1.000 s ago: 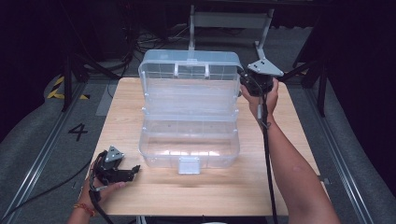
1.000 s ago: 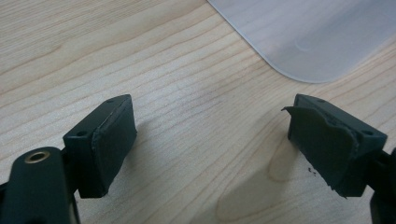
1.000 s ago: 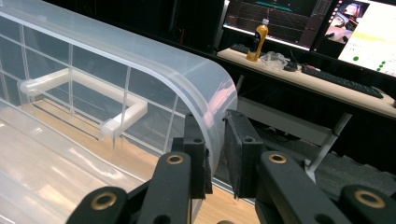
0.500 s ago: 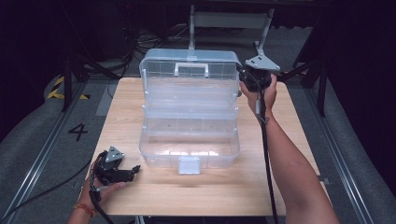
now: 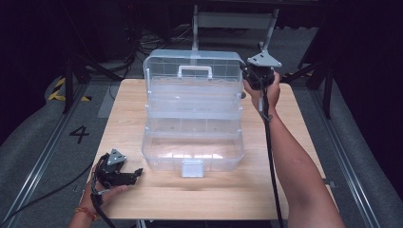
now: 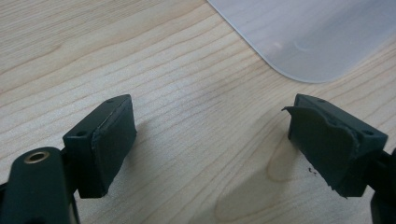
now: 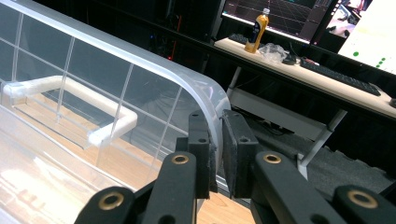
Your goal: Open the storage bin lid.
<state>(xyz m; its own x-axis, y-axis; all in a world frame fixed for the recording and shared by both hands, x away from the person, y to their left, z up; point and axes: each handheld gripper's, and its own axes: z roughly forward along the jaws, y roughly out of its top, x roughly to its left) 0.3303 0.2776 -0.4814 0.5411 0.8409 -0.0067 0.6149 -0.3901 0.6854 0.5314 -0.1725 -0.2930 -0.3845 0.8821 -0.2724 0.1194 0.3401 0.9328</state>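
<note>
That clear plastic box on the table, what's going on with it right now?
A person is working on a clear plastic toolbox on a wooden table. The right gripper is clamped on the rim of the raised lid at its far right corner, holding it up. The left gripper rests open on the table near the box's front left corner, holding nothing.

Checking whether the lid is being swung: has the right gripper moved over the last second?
Yes. The right gripper, clamped on the lid rim, has moved toward the table's far edge, raising the lid more upright.
</note>
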